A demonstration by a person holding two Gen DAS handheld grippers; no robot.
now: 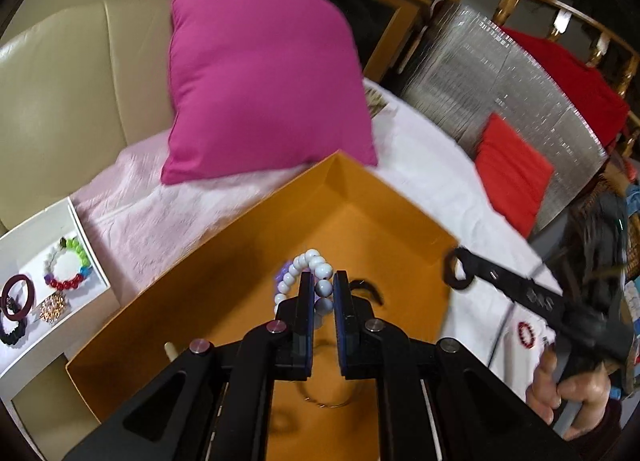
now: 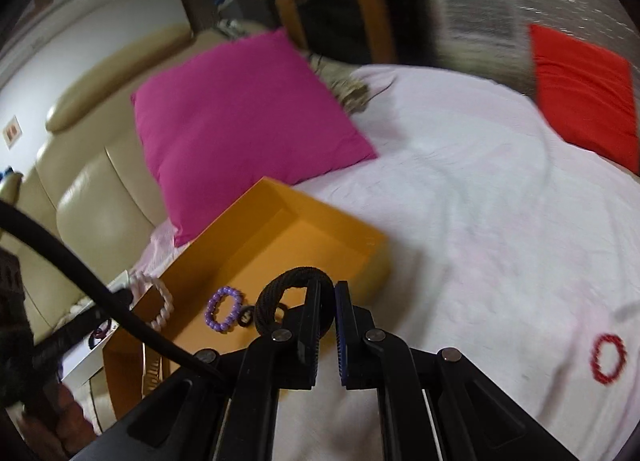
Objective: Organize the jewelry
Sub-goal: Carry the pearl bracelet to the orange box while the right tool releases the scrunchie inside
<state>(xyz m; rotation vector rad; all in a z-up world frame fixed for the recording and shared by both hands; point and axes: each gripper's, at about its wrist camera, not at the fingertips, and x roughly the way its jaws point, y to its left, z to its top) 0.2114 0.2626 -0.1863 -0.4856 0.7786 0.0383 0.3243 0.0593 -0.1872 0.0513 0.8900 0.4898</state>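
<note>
The left tongs are nearly shut on a white bead bracelet, held over the orange box on the bed — likely to drop it in. The right tongs pinch a thick black hair tie at the box's near right edge. The bracelet hangs as a glossy loop; a purple bracelet lies inside, a red one far right on the sheet.

a white bedspread carried an orange box at near left, a magenta pillow behind it, a red cushion far right, and a red bracelet near right.
</note>
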